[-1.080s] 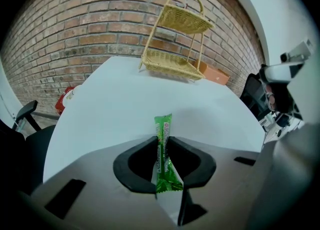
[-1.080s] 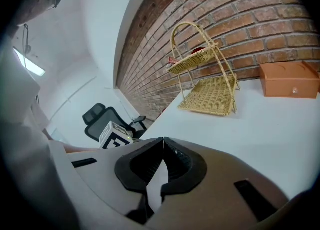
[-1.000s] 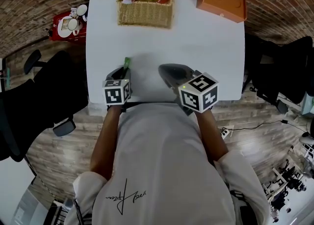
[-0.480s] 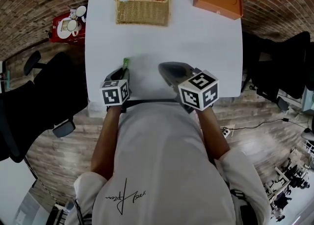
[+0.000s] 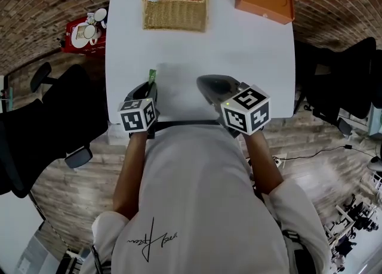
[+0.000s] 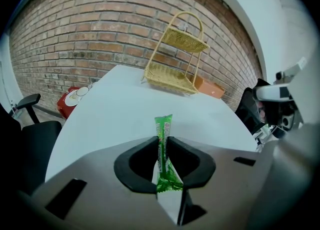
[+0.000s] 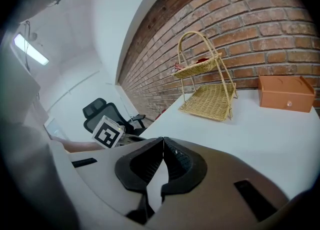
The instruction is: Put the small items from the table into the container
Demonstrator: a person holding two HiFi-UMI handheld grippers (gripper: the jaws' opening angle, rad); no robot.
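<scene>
A thin green sachet stands on end between the pads of my left gripper, just above the white table near its front left edge. In the left gripper view the sachet is pinched between the two dark pads, its top poking out past the left gripper. My right gripper hovers beside it, shut and holding nothing; the right gripper view shows its pads meeting at the right gripper tip. A two-tier wicker basket at the far edge holds several snack packets.
An orange box sits at the table's far right corner, right of the basket. A red stand with cups is beyond the left edge. Black office chairs flank the table on both sides.
</scene>
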